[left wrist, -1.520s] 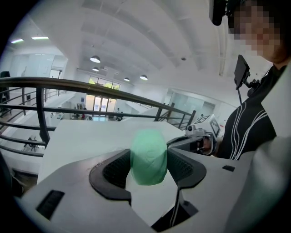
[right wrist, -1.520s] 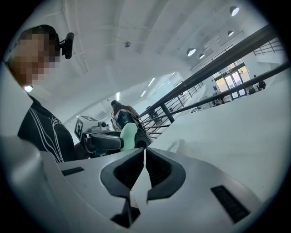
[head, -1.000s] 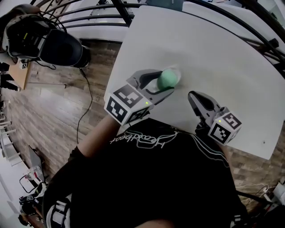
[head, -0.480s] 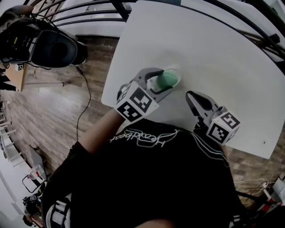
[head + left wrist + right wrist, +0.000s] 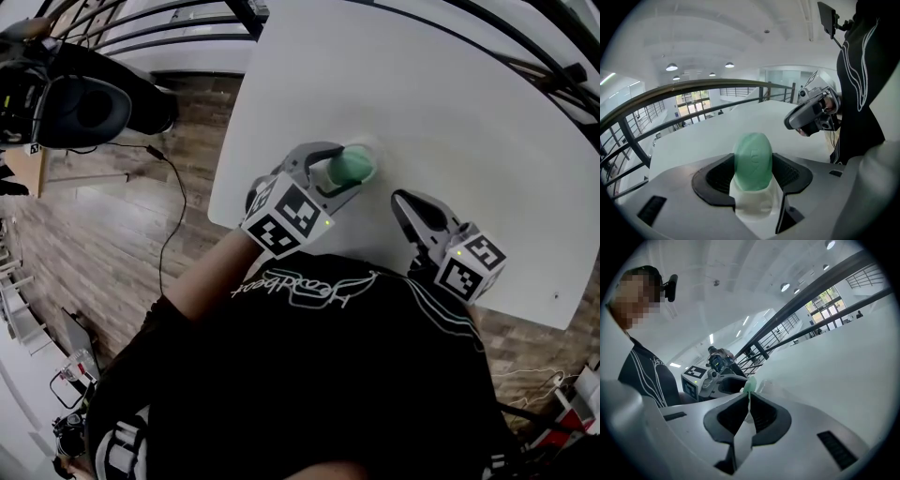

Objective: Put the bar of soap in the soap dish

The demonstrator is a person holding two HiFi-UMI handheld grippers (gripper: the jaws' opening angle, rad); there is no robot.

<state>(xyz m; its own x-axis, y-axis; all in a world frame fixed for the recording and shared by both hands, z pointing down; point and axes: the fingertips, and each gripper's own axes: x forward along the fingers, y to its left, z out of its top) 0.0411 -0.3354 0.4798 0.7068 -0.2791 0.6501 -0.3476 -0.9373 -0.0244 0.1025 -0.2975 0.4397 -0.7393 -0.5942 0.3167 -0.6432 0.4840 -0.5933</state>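
A green oval bar of soap [image 5: 353, 165] stands on edge between the jaws of my left gripper [image 5: 339, 172], which is shut on it. In the left gripper view the soap [image 5: 752, 161] fills the gap between the black pads, and its lower end sits in the white soap dish [image 5: 755, 202] right under it. The soap dish [image 5: 373, 150] lies near the front left corner of the white table [image 5: 469, 112]. My right gripper [image 5: 405, 202] hovers low to the right of the dish, its jaws shut together with nothing in them [image 5: 749, 405].
The table's left edge [image 5: 225, 159] runs close beside my left gripper, with wood floor below. A black chair with gear [image 5: 84, 105] and a cable lie on that floor. A dark railing [image 5: 525, 56] curves behind the table.
My left gripper has sunk and rolled a little with the soap, bringing the bar down onto the dish. The right gripper has stayed where it was.
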